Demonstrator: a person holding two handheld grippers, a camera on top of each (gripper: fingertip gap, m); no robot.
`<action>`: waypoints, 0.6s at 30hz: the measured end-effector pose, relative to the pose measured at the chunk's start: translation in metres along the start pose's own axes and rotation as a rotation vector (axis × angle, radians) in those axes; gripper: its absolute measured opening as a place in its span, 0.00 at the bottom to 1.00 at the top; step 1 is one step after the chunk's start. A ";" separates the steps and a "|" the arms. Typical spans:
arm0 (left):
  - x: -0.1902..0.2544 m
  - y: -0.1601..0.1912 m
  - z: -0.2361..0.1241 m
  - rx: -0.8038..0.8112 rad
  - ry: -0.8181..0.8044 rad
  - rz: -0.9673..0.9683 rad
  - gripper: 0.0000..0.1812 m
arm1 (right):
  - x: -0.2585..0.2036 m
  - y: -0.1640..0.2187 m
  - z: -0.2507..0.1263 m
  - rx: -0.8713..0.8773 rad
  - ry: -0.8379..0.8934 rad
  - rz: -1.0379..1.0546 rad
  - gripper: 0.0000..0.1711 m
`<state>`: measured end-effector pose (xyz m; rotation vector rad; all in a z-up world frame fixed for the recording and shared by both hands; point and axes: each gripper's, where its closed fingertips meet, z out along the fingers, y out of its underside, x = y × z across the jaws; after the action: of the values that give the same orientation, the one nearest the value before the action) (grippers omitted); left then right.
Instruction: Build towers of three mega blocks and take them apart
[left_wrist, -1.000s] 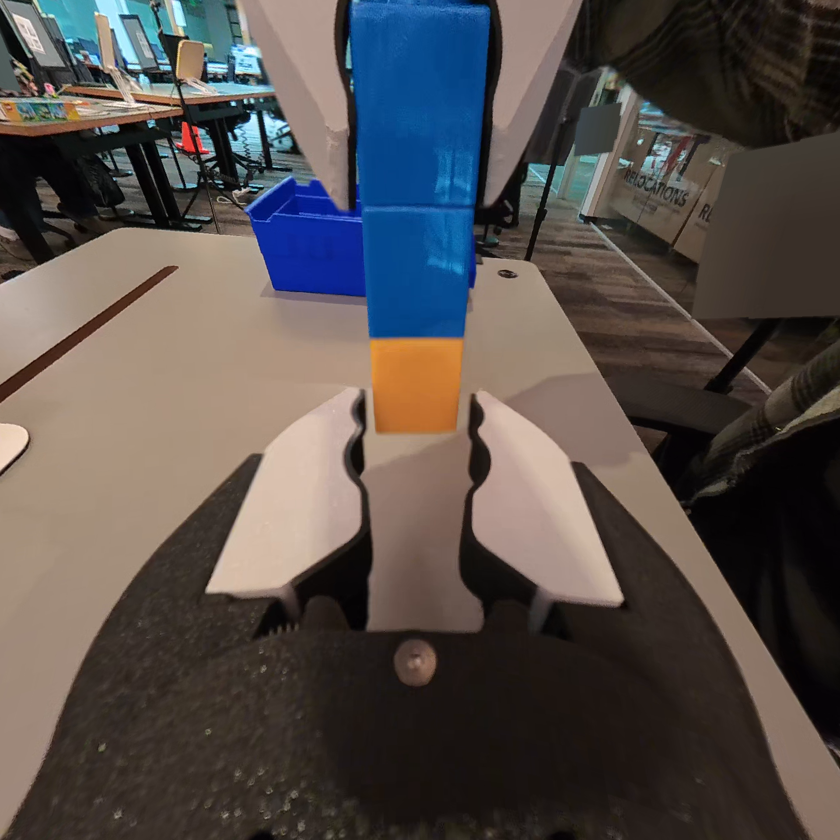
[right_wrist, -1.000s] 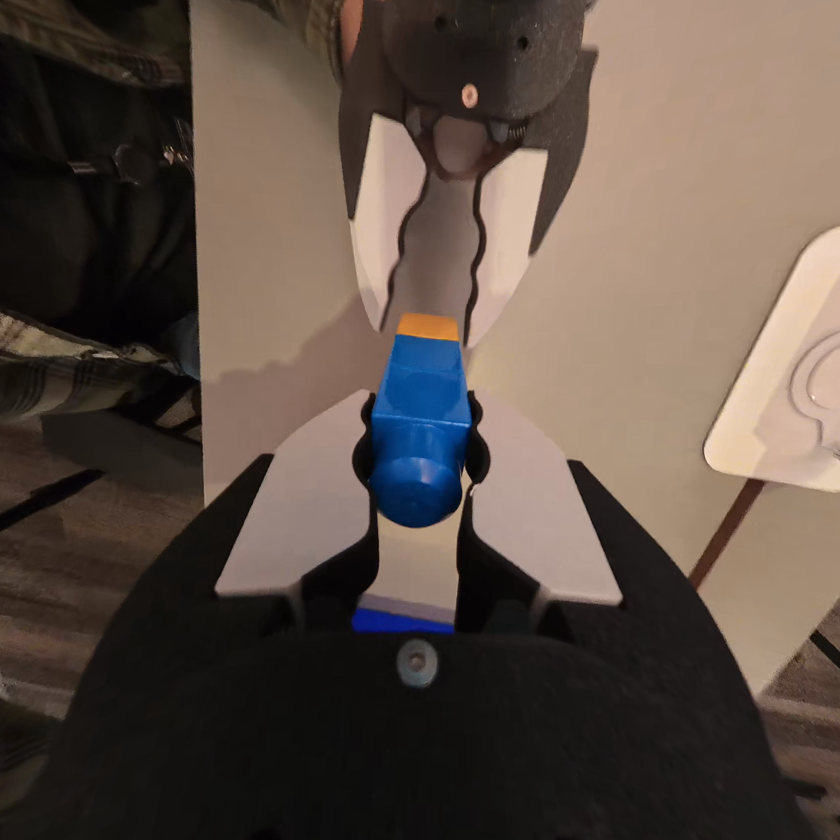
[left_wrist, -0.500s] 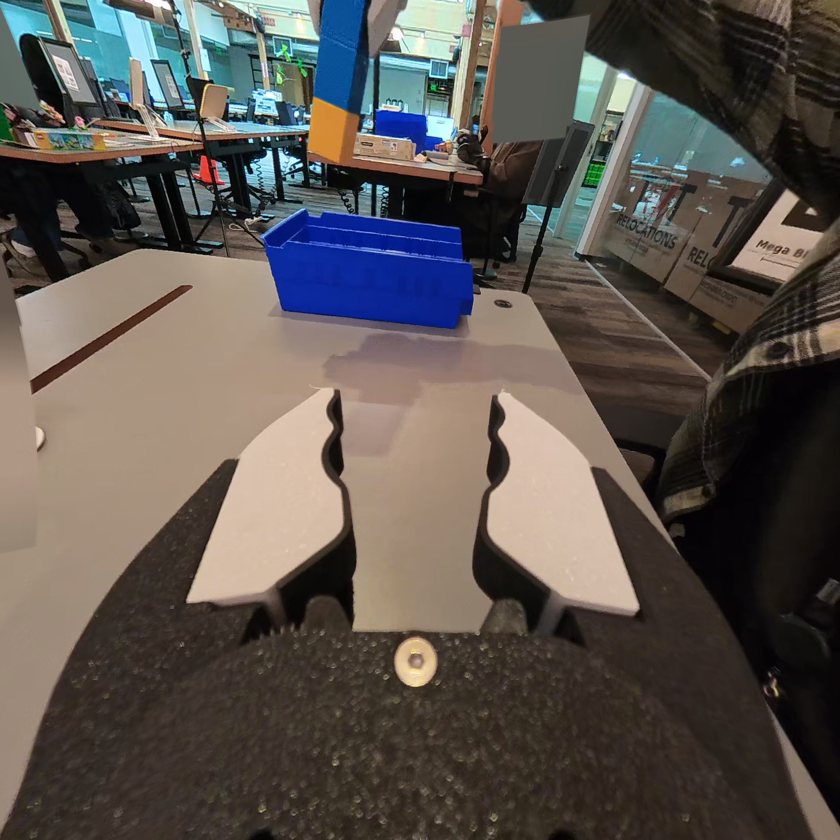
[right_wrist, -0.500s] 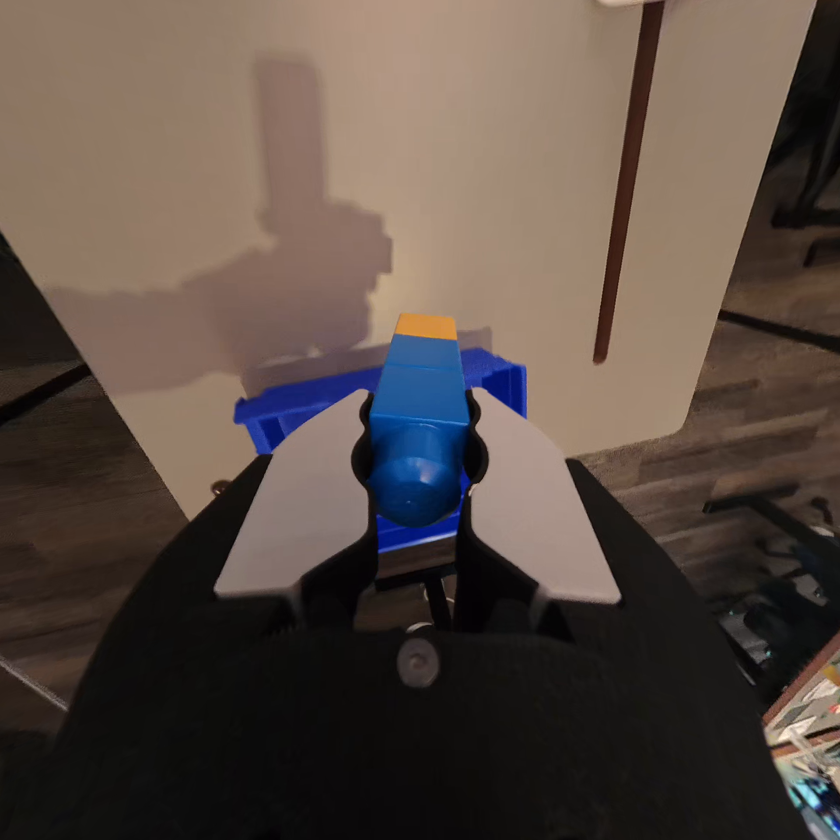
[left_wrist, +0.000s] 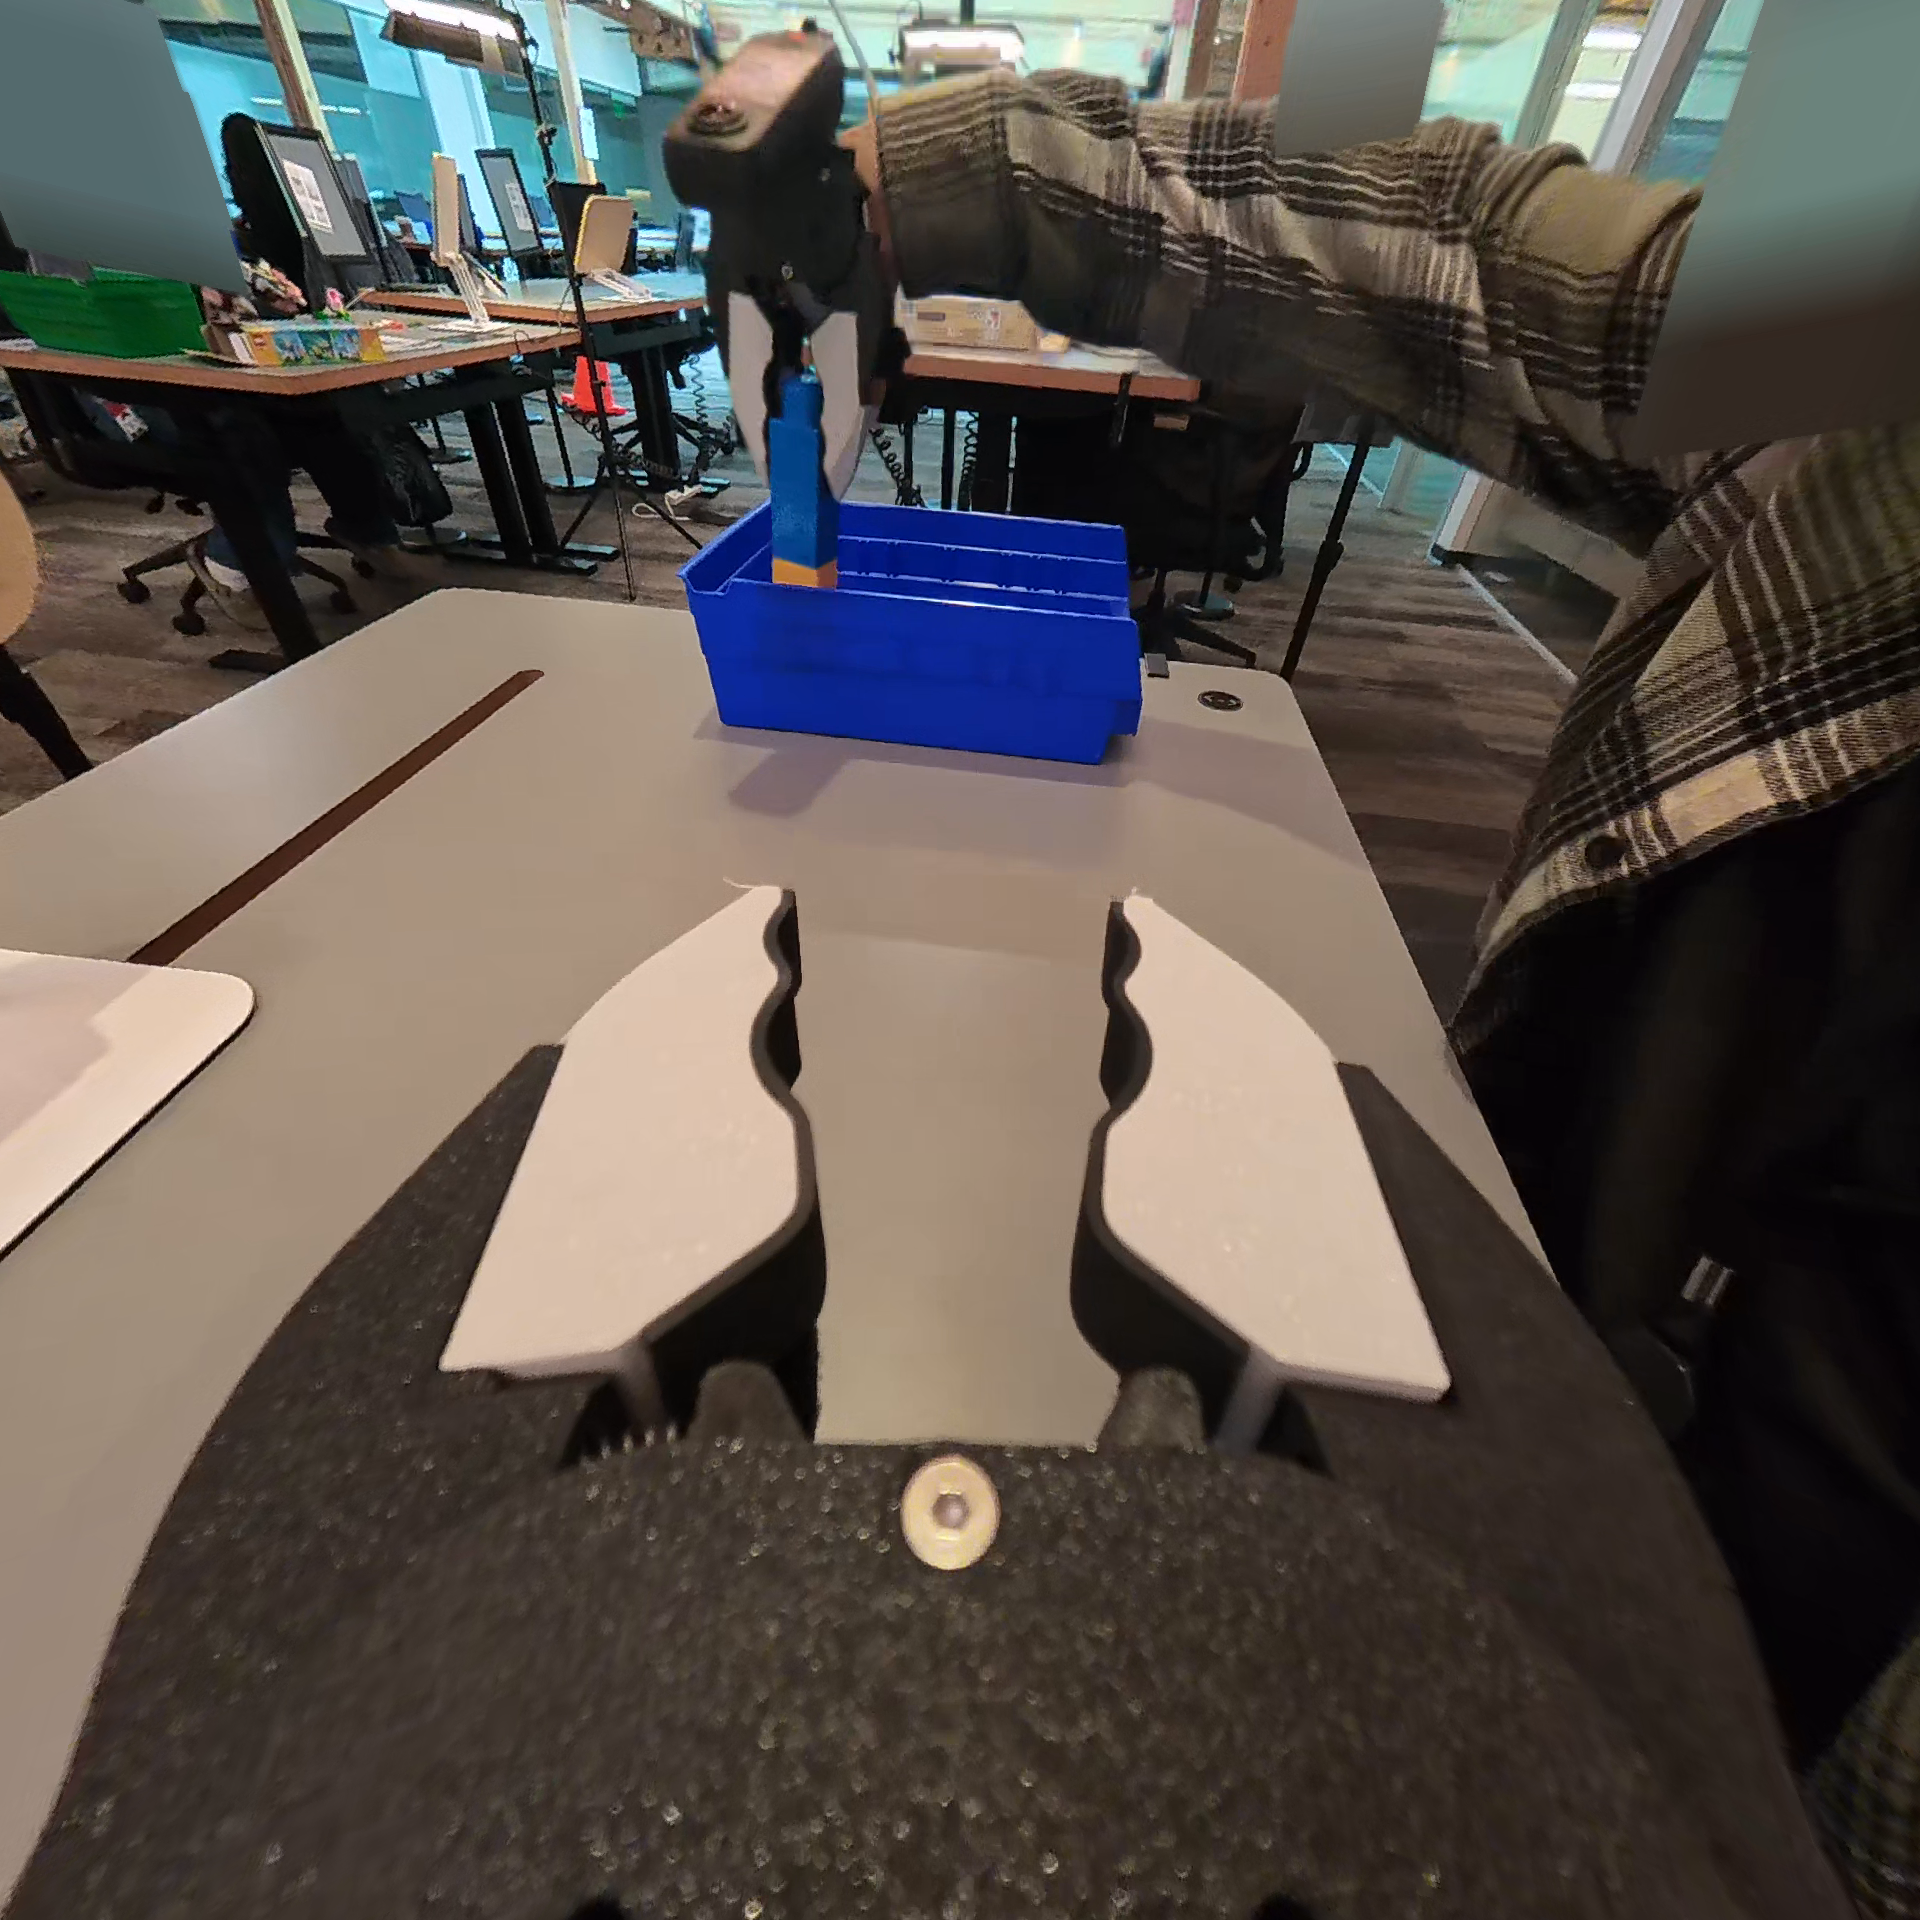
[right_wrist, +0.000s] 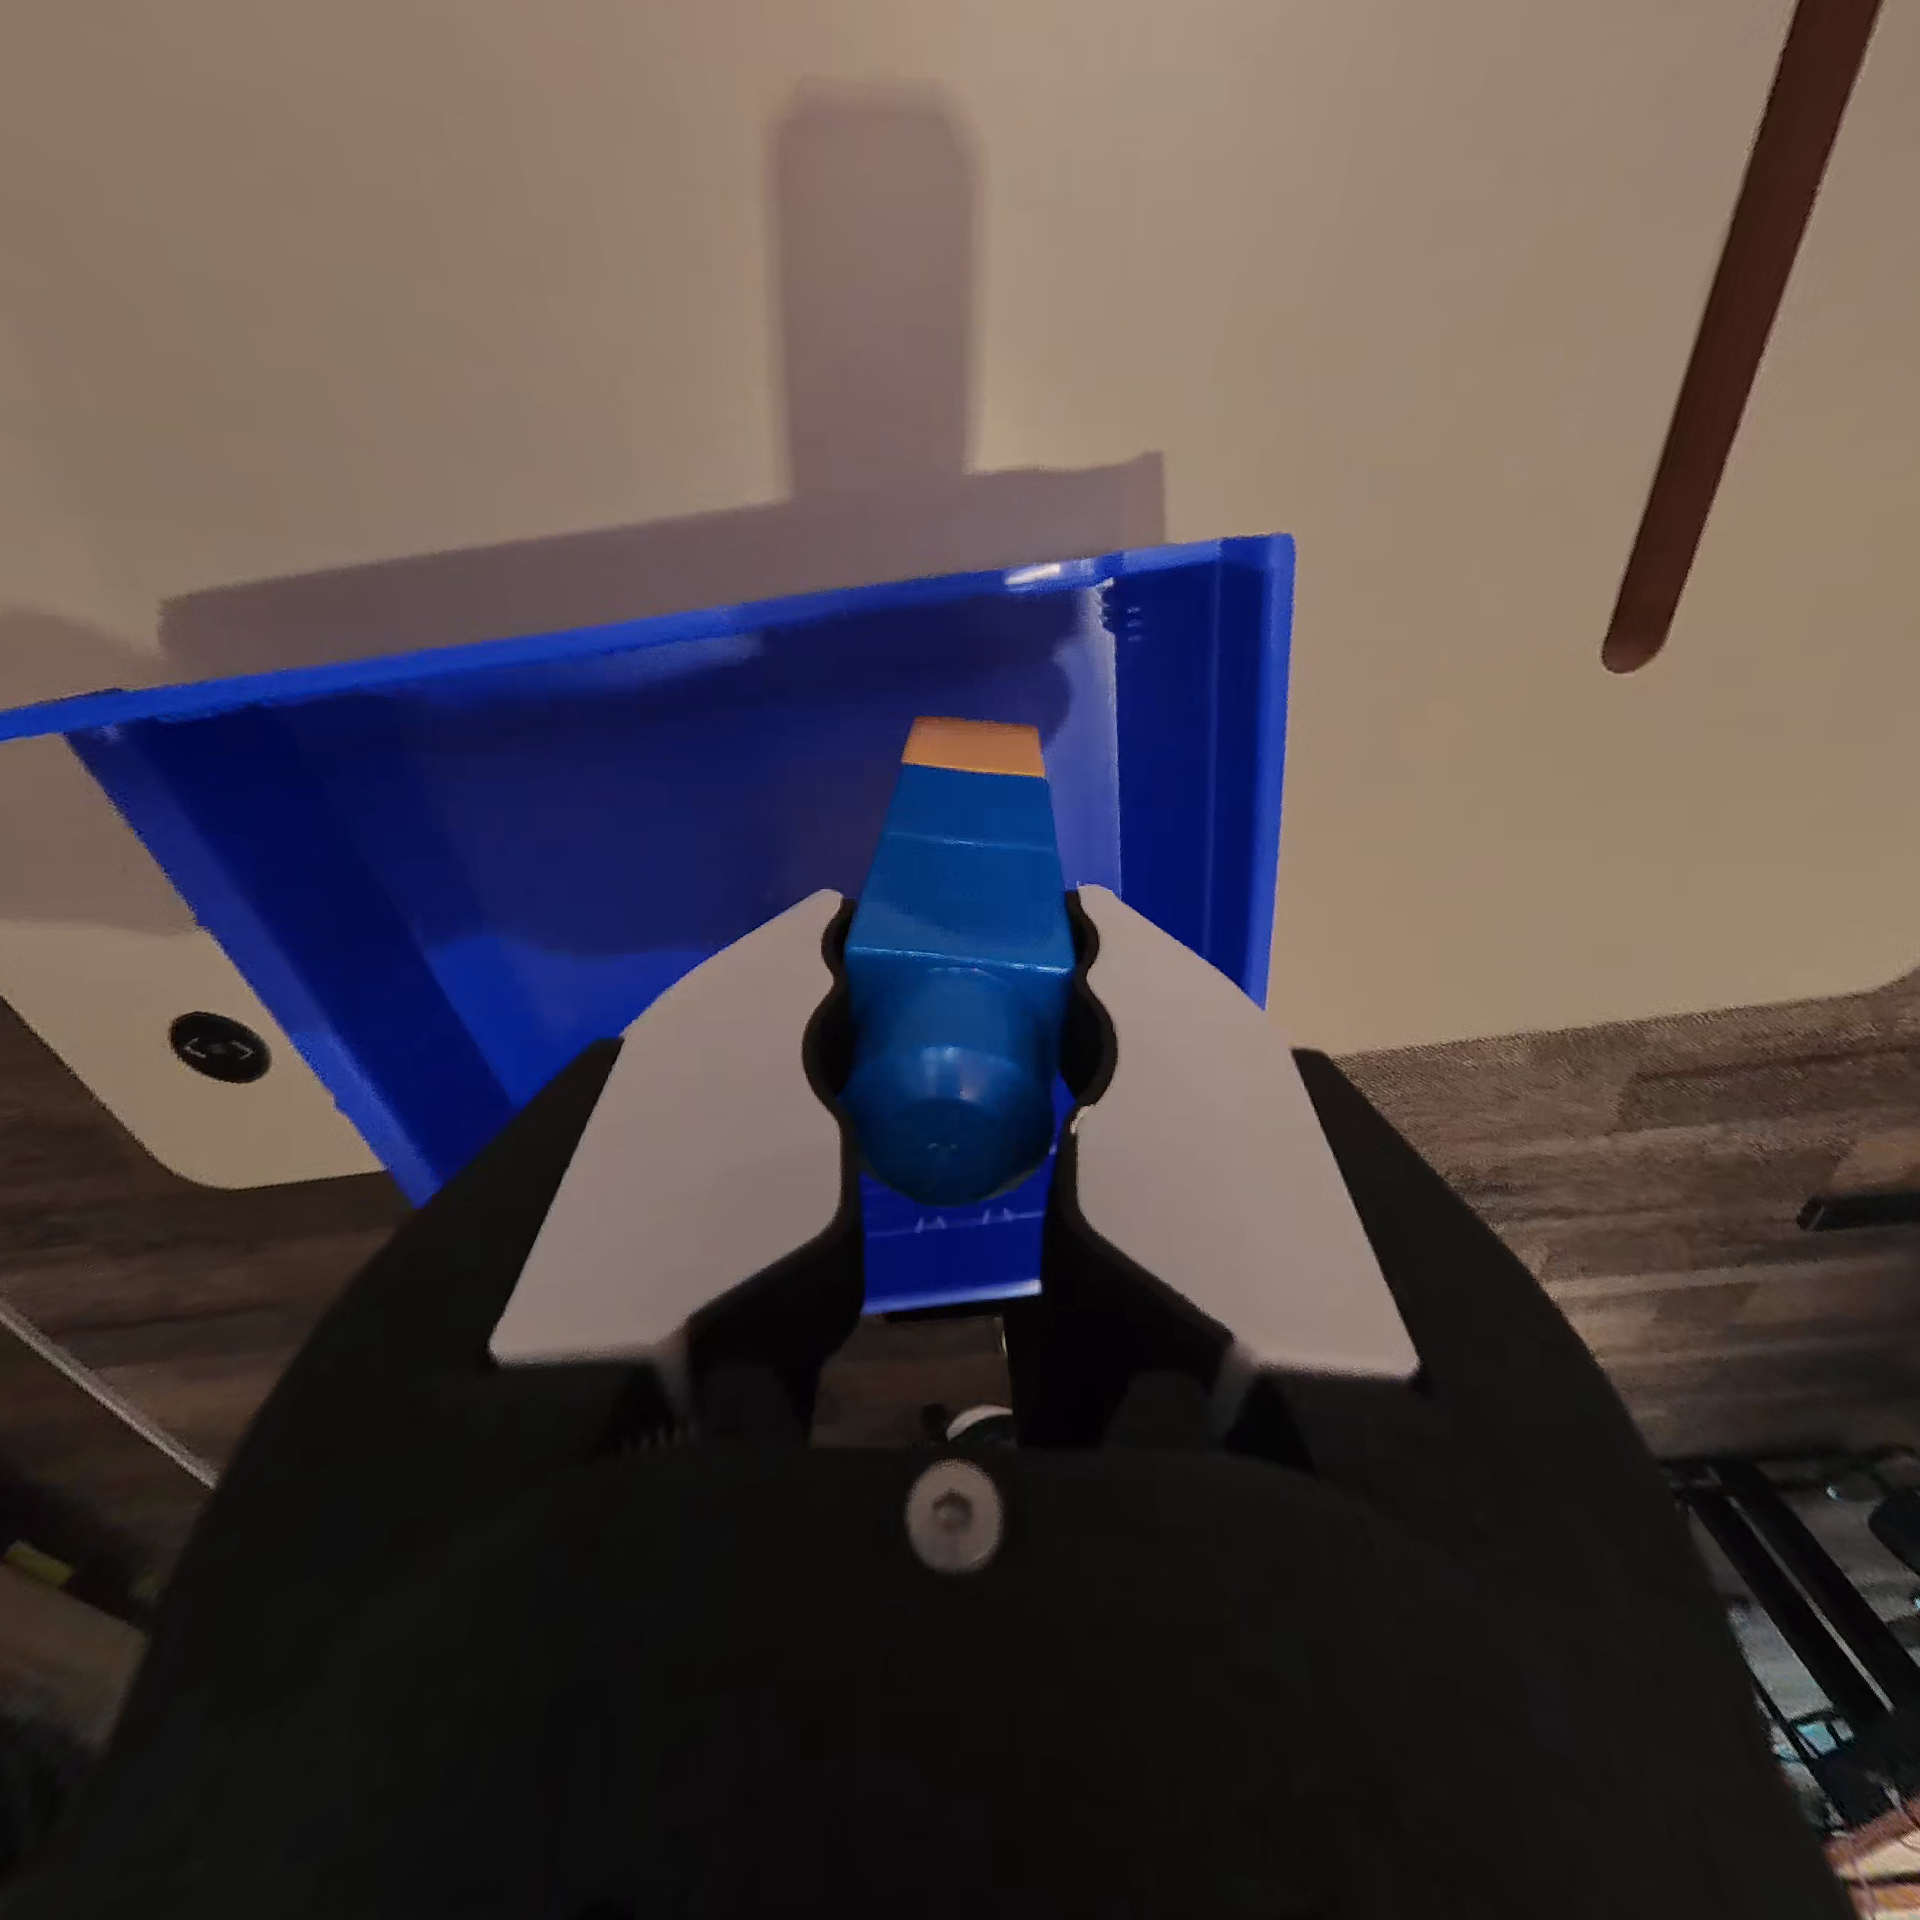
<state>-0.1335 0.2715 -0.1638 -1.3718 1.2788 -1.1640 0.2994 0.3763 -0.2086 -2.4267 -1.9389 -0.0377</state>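
Grey tabletop (left_wrist: 436, 935), lower frame; blue bin (left_wrist: 914, 665) upper centre. Three-block tower (right_wrist: 961, 883), long axis vertical, orange block (right_wrist: 971, 748) lowest, hangs over the bin, pinched at its top by the right gripper (right_wrist: 961, 997). Left gripper (left_wrist: 951, 904), jaws wide apart and empty, sits well short of it.

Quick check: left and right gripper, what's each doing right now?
Left gripper: open, empty, over the table.
Right gripper: shut on the top blue block of the tower, held over the blue bin.

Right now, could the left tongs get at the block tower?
Probably not without travelling: the left tongs sit open and low near the table's near end, while the right tongs hold the tower over the bin.
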 end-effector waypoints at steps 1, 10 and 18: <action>0.001 0.000 0.001 -0.008 0.000 0.003 0.31 | 0.002 0.001 0.007 -0.005 -0.006 -0.007 0.22; 0.004 0.004 0.007 -0.063 -0.010 0.019 0.30 | 0.010 -0.004 0.039 0.013 -0.053 -0.058 0.22; 0.002 0.005 0.008 -0.072 -0.019 0.023 0.30 | 0.011 -0.005 0.055 -0.015 -0.074 -0.125 0.22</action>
<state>-0.1261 0.2690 -0.1702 -1.4134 1.3310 -1.0968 0.2968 0.3907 -0.2630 -2.3440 -2.1270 0.0344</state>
